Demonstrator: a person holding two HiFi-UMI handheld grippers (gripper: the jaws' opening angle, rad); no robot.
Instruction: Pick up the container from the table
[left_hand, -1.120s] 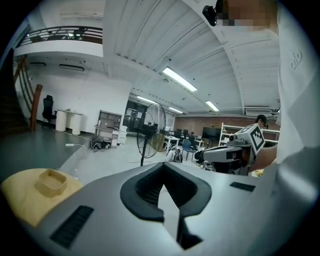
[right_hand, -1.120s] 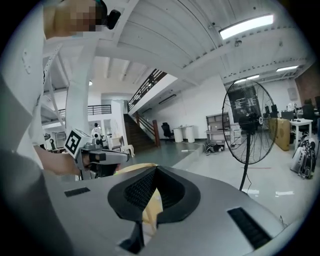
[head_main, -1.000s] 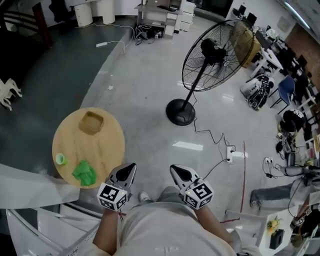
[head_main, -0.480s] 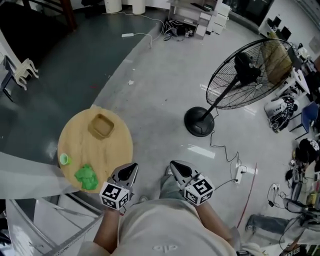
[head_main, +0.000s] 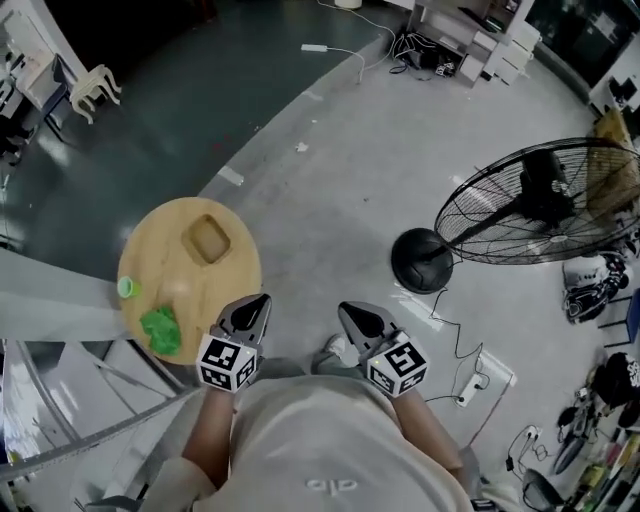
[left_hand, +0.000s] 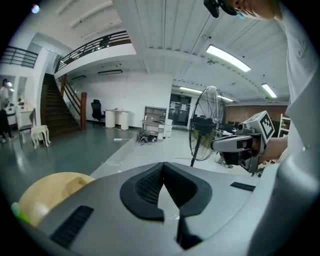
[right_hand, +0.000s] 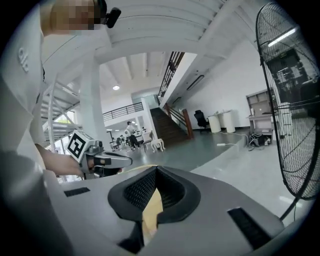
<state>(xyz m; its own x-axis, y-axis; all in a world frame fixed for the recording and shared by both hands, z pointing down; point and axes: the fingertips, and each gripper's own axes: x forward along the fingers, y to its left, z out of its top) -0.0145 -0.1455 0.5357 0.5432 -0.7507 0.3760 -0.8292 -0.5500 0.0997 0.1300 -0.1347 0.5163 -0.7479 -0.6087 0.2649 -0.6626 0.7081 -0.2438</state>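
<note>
The tan square container (head_main: 209, 240) sits on the round wooden table (head_main: 160, 262), next to a crumpled green thing (head_main: 160, 331). The left gripper (head_main: 258, 305) and the right gripper (head_main: 350, 315) are both squeezed tight with nothing in them (side by side in front of the person), and neither one touches the container

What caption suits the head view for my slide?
Left gripper and right gripper, both shut, near the table with a container.

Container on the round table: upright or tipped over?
Upright. In the head view the container sits flat on the round table, its open mouth facing up.
</note>
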